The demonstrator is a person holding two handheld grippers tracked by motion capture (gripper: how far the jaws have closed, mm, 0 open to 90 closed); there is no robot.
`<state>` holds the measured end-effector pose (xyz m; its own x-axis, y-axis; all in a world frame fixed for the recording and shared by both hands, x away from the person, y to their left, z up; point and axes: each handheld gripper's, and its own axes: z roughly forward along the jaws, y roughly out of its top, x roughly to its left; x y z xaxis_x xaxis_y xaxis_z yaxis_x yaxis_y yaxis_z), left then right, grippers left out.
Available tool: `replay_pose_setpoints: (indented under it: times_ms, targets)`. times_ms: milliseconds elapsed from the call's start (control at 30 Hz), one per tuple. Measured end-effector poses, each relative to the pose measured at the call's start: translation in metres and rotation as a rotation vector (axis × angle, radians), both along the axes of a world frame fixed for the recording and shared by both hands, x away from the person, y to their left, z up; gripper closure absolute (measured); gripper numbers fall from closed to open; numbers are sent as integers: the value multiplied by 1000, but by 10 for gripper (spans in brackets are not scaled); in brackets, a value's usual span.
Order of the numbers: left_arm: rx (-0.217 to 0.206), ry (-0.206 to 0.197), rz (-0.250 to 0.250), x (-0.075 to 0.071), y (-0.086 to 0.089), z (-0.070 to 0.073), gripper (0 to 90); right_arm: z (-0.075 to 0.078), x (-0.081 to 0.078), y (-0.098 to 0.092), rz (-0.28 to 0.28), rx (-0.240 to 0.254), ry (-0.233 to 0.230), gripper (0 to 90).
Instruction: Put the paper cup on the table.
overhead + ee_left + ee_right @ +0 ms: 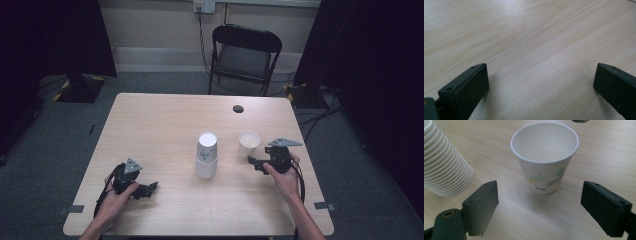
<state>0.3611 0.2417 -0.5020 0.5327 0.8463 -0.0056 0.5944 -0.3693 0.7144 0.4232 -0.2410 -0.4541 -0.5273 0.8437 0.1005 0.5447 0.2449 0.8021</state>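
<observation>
Where the right tool gapes, a smooth tapered paper cup stands.

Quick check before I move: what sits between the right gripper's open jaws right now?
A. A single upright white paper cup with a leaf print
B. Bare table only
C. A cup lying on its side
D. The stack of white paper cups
A: in the right gripper view the single white paper cup with a leaf print stands upright, mouth up, between the spread jaws, with the stack of white paper cups off to one side.
</observation>
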Motion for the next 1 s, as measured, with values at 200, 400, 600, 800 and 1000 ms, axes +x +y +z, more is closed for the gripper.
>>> replay_pose_setpoints:
  times_ms: [200,400,600,800,1000]
  targets:
    - [-7,0,3,0,1,0,0,1,-17,-11,-45,-31,10,146]
    - [-2,1,-1,0,1,0,0,-11,-41,-30,-44,-77,43,144]
    - [-6,0,0,0,1,0,0,-29,-55,-32,-21,-134,78,189]
    - [-6,0,0,0,1,0,0,-43,-61,-30,-44,-158,62,132]
    - [-7,0,0,0,1,0,0,-45,-61,-30,-50,-151,46,127]
